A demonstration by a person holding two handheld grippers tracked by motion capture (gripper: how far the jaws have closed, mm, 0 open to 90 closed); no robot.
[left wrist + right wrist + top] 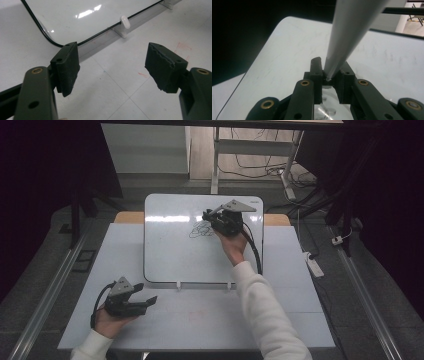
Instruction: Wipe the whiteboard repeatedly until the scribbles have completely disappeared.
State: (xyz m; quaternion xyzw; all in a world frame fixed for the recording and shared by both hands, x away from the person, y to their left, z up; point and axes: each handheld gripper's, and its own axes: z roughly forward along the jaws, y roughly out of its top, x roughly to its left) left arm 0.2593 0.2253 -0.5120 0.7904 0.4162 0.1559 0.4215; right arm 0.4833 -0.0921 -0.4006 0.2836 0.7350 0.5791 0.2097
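my right claw (pixel 216 216) was clamped on a grey marker (pixel 348 32), hovering over the black scribble (pixel 201 229) near the far right of the whiteboard (pixel 170 255). i judged a hard push could tip the propped board off its clips (pixel 124 23), or the tapered marker could slip in my grip. my left claw (pixel 145 295) rested apart and empty on the surface (pixel 200 320), near left.
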